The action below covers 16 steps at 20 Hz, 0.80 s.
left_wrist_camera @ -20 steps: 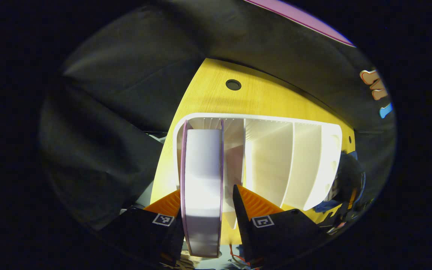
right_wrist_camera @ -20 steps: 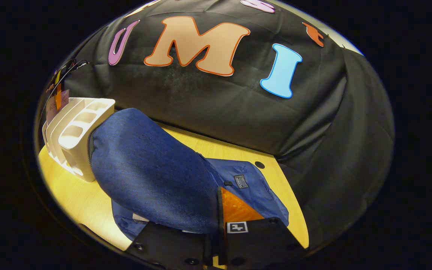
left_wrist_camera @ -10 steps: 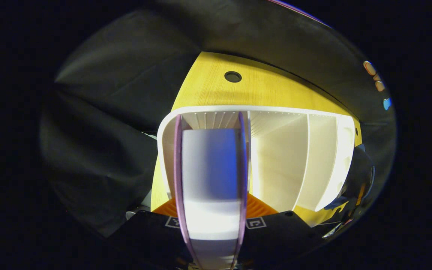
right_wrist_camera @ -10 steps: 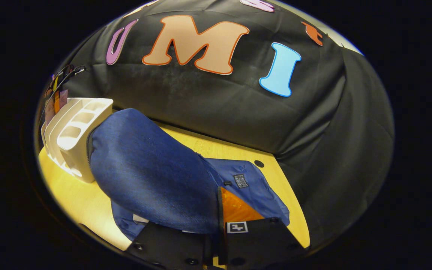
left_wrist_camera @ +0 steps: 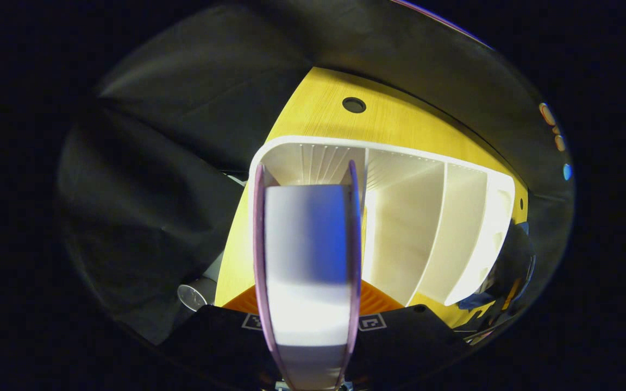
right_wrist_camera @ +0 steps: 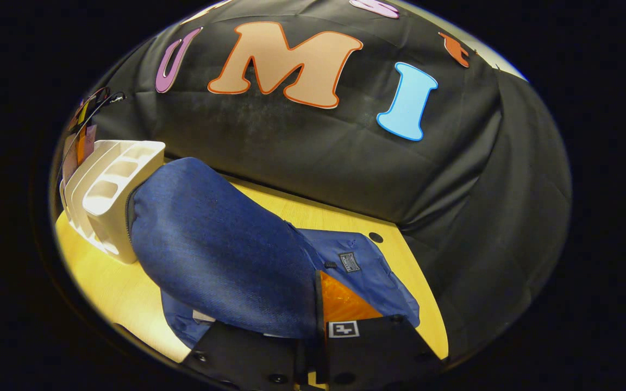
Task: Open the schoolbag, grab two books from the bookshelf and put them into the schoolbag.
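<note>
In the left gripper view a thick book [left_wrist_camera: 306, 266] with purple covers and white page edges stands between my fingers. My left gripper [left_wrist_camera: 308, 321] is shut on it, both fingers pressed on its covers. It sits in the leftmost slot of the white bookshelf [left_wrist_camera: 427, 228]. In the right gripper view the blue denim schoolbag [right_wrist_camera: 220, 255] lies on the yellow table [right_wrist_camera: 112, 293], and my right gripper [right_wrist_camera: 315, 326] is shut on the bag's raised flap. The bookshelf [right_wrist_camera: 112, 195] stands left of the bag, with the book [right_wrist_camera: 89, 138] at its far end.
The yellow table [left_wrist_camera: 383, 125] has a round cable hole [left_wrist_camera: 354, 105] behind the shelf. The shelf's other slots look hollow. Black cloth walls close in on all sides. A small metal round thing [left_wrist_camera: 191, 296] shows below the table edge at left.
My left gripper has closed onto the book, which now sits deeper between the fingers. The view has shifted slightly relative to the shelf. The right gripper and the bag flap have stayed still.
</note>
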Tool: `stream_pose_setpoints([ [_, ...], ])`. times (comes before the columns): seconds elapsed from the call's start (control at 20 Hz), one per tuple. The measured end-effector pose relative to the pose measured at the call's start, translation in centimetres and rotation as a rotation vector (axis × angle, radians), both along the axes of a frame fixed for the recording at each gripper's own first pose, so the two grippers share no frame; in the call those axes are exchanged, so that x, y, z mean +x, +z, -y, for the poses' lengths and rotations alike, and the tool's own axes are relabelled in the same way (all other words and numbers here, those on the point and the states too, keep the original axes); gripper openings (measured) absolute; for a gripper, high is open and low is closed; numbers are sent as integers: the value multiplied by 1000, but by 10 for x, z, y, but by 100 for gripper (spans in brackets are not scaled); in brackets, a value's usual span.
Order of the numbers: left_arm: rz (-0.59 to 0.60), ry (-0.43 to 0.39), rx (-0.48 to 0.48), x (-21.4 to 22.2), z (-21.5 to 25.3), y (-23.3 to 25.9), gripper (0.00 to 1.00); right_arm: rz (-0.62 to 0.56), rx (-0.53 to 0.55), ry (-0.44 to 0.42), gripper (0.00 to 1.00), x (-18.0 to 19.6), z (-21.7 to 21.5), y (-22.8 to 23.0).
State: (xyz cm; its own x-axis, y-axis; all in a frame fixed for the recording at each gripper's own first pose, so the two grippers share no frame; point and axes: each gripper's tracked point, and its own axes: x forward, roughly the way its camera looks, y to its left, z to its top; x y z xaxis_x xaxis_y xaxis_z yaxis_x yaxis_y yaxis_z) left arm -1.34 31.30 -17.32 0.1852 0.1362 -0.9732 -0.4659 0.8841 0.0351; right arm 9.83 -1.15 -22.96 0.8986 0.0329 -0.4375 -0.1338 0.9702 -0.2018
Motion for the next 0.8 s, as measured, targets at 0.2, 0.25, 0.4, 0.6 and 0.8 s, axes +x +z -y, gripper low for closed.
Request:
stream_pose_setpoints([
  [0.2,-10,9,64,-27,4,37,41,2,1,23,7,-1,1,0],
  [0.25,-5,1,63,-34,8,43,41,2,6,26,7,-2,2,-1],
  [0.4,17,10,36,-56,33,66,41,3,18,35,7,-1,3,0],
  [0.6,70,6,27,-82,64,96,41,5,34,51,7,0,6,1],
  [0.8,102,-2,16,-100,103,121,41,4,66,59,7,-2,9,2],
])
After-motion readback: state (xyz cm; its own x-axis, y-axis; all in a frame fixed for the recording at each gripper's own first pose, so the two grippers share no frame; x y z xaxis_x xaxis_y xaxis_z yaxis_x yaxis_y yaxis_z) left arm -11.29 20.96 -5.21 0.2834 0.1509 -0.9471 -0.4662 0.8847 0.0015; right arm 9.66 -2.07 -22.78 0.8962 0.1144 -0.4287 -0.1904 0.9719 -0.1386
